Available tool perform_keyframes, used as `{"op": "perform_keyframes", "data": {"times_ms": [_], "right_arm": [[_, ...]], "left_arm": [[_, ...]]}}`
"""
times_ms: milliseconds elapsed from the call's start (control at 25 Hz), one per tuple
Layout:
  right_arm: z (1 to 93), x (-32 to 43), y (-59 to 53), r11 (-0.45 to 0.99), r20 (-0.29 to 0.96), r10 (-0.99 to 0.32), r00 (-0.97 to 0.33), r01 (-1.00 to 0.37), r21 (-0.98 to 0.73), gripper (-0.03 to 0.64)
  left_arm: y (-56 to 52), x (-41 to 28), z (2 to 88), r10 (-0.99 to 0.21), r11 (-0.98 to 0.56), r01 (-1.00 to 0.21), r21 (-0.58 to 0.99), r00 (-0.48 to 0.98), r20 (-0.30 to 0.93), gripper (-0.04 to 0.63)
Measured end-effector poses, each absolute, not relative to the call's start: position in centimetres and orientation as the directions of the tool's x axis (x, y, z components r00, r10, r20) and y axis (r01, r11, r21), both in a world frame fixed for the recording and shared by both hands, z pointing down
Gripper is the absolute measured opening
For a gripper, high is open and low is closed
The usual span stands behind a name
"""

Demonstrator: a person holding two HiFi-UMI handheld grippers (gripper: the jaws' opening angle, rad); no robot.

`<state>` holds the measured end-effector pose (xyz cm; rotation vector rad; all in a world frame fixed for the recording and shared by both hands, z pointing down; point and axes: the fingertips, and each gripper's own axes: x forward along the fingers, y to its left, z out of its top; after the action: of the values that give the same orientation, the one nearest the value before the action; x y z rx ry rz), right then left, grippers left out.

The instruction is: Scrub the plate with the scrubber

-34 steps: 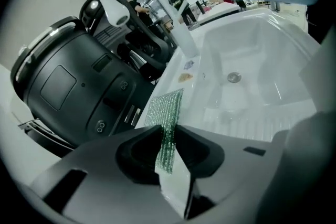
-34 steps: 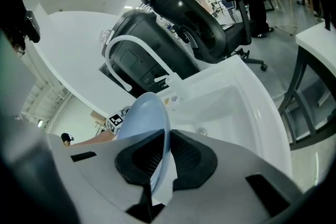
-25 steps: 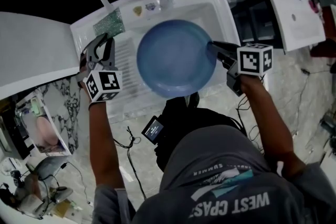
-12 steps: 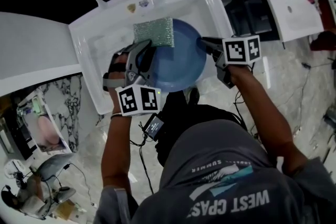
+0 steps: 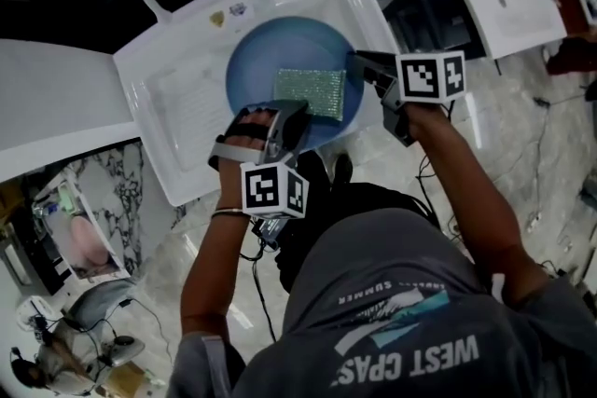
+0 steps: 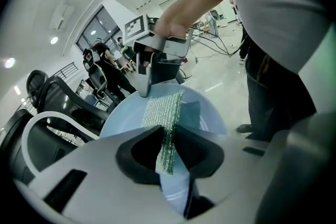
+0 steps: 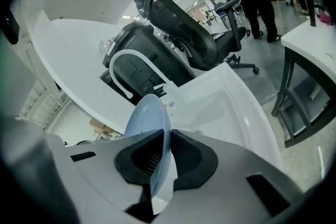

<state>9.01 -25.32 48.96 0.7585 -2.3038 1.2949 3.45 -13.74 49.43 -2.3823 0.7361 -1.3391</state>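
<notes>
Head view: fingers of the left gripper (image 5: 283, 110) clamp a green glittery rectangular scrubber (image 5: 311, 91) against the round blue plate (image 5: 252, 70), toward its 4 o'clock side, over the white sink (image 5: 140, 107). Fingers of the right gripper (image 5: 359, 62) pinch the rim at 3 o'clock. Scrubbing appears barely begun.

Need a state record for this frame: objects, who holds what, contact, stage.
plate: blue plate, held over the white sink
scrubber: green scrubber, lying against the plate's face
left gripper: left gripper shut on the scrubber's near edge
right gripper: right gripper shut on the plate's rim
stage: scrubber on plate, placed for scrubbing
</notes>
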Motion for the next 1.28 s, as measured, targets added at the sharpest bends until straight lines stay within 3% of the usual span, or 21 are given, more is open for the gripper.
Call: {"op": "perform_keyframes", "data": {"times_ms": [280,600,800,1280], "right_arm": [[48.1,10.5,-25.8,0.414,0.55,-0.296,-0.781,-0.624,-0.663,0.057],[48.4,6.8,-22.4,0.453,0.545,-0.193,-0.816,-0.566,-0.688,0.058],[48.5,5.0,-21.4,0.451,0.525,-0.16,-0.836,-0.535,-0.715,0.057],[48.2,9.1,-24.3,0.397,0.544,-0.265,-0.796,-0.604,-0.691,0.06]], "left_arm": [[-11.0,0.6,49.2,-0.593,-0.804,-0.308,-0.509,0.35,0.725,0.081],[-14.8,-4.4,46.4,-0.709,-0.689,-0.428,-0.585,0.232,0.666,0.081],[-15.6,-2.2,46.9,-0.685,-0.725,-0.37,-0.581,0.293,0.667,0.081],[-9.7,5.2,49.0,-0.494,-0.866,-0.187,-0.463,0.462,0.737,0.081]]}}
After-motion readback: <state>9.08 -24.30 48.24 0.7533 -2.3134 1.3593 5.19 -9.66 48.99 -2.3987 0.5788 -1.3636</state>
